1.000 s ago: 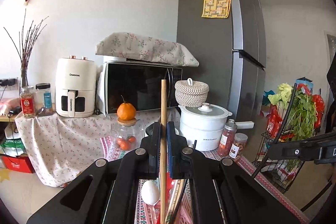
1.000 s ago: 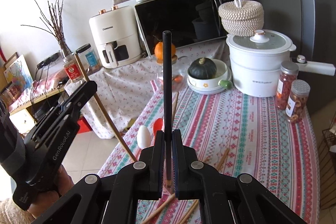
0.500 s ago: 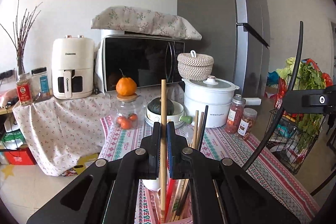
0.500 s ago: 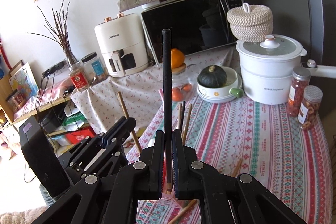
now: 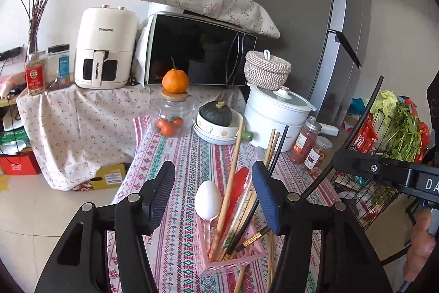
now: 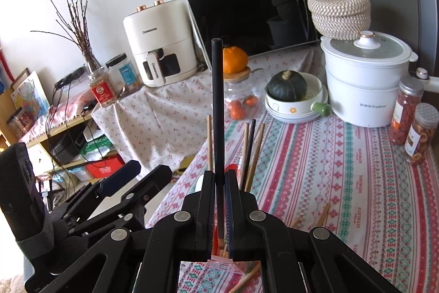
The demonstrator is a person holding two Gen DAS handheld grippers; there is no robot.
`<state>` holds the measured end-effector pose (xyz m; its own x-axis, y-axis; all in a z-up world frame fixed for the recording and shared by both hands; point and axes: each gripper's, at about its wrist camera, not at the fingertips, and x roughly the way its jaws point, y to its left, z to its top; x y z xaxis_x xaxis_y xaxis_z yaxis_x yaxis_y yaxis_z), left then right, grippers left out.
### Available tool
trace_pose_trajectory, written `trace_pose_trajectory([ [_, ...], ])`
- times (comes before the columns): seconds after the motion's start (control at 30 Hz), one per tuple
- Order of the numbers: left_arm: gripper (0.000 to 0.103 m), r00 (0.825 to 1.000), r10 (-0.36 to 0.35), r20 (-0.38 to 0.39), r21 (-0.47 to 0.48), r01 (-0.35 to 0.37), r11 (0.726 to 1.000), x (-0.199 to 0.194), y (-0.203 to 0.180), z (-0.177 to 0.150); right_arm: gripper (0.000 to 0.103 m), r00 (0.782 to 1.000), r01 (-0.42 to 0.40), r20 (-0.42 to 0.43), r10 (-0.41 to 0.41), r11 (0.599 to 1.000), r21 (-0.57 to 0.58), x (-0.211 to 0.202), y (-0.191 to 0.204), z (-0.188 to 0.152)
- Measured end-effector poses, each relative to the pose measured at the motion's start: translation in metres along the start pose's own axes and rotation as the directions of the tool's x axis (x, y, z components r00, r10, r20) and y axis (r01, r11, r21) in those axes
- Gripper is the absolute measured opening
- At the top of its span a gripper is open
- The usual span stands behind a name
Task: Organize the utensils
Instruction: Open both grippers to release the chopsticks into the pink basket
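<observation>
Bright daylight, sharp focus, fisheye-warped dark corners.

The tablecloth (image 5: 178,155) is striped in pink, red, teal and white. A pink holder (image 5: 227,260) carries tan chopsticks (image 5: 229,183), a white spoon (image 5: 207,201) and a red spoon (image 5: 238,183). A black chopstick (image 6: 218,111) stands before an orange (image 6: 233,59), a dark green squash (image 6: 286,86) and a white pot (image 6: 365,89).

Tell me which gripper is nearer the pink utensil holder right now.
Left. The left gripper is opening with its fingers straddling the pink utensil holder, right over it. The right gripper, shut on a black chopstick, sits beside and behind it.
</observation>
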<state>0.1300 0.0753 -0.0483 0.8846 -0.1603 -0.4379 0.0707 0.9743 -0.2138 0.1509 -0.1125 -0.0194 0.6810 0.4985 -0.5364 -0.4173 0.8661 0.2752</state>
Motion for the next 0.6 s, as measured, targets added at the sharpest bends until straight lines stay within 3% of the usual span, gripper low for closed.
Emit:
trace_pose_trajectory([
  [0.23,0.067,0.992,0.069,-0.103,-0.003,-0.069,0.998,0.0,0.018,-0.013,0.004,0.998,-0.001,-0.064,0.001,1.0,-0.002,0.024,-0.002,-0.004],
  [0.6,0.071,0.979,0.077,-0.188,0.024,-0.074,0.997,0.002,0.03,-0.025,0.008,0.988,-0.007,-0.156,0.004,1.0,-0.02,0.059,0.006,-0.014],
])
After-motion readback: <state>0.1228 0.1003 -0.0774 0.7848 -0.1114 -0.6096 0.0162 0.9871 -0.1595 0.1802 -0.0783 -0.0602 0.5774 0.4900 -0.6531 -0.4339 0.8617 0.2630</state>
